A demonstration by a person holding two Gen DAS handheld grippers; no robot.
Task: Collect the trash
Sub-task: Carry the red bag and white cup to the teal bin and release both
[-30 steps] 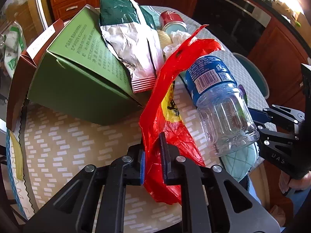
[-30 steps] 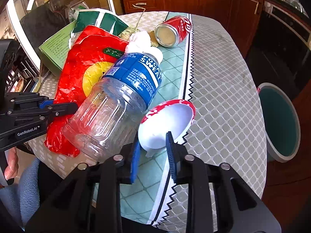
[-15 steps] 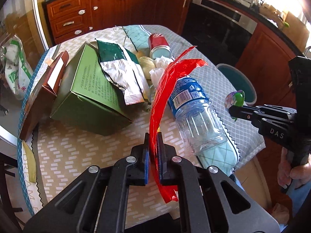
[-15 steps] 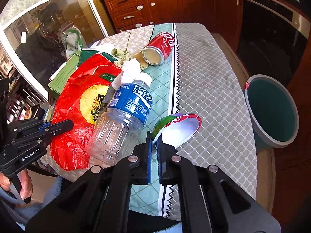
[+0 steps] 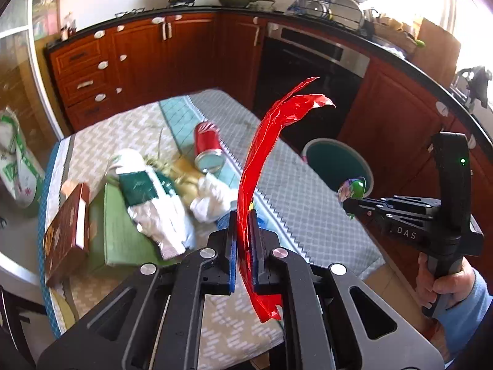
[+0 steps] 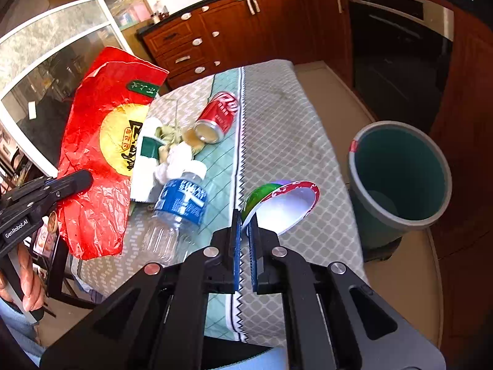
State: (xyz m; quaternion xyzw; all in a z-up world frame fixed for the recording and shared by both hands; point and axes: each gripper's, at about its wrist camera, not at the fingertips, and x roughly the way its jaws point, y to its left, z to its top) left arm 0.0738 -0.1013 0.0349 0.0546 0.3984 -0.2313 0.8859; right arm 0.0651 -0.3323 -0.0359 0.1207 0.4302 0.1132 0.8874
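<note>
Clenched on a crinkled red plastic bag (image 5: 265, 166), the left gripper (image 5: 243, 246) holds it edge-on above the table (image 5: 308, 203), the film curling up toward one o'clock. From the right wrist view the same bag (image 6: 101, 154) shows flat, glossy and creased, with a yellow disc and black characters. At nine o'clock in the left view a brown box (image 5: 66, 237) leans against a green carton (image 5: 120, 234), with a crumpled white-and-green wrapper (image 5: 154, 209) across it; this area is blurred. A red can (image 6: 215, 117) lies on its side at twelve o'clock, and a clear ribbed bottle with a blue label (image 6: 175, 212) lies beside wadded white tissue (image 6: 178, 160). The right gripper (image 6: 245, 246) pinches the rim of a round paper bowl (image 6: 283, 206), white inside, red-rimmed, green outside. A patterned quilted cloth covers the table. At three o'clock a round grey bin with a teal inside (image 6: 400, 178) stands on the floor. Dark wood cabinets (image 6: 246, 21) and an oven (image 5: 308, 71) line the room. The bottle's base is hidden behind the right fingers.
</note>
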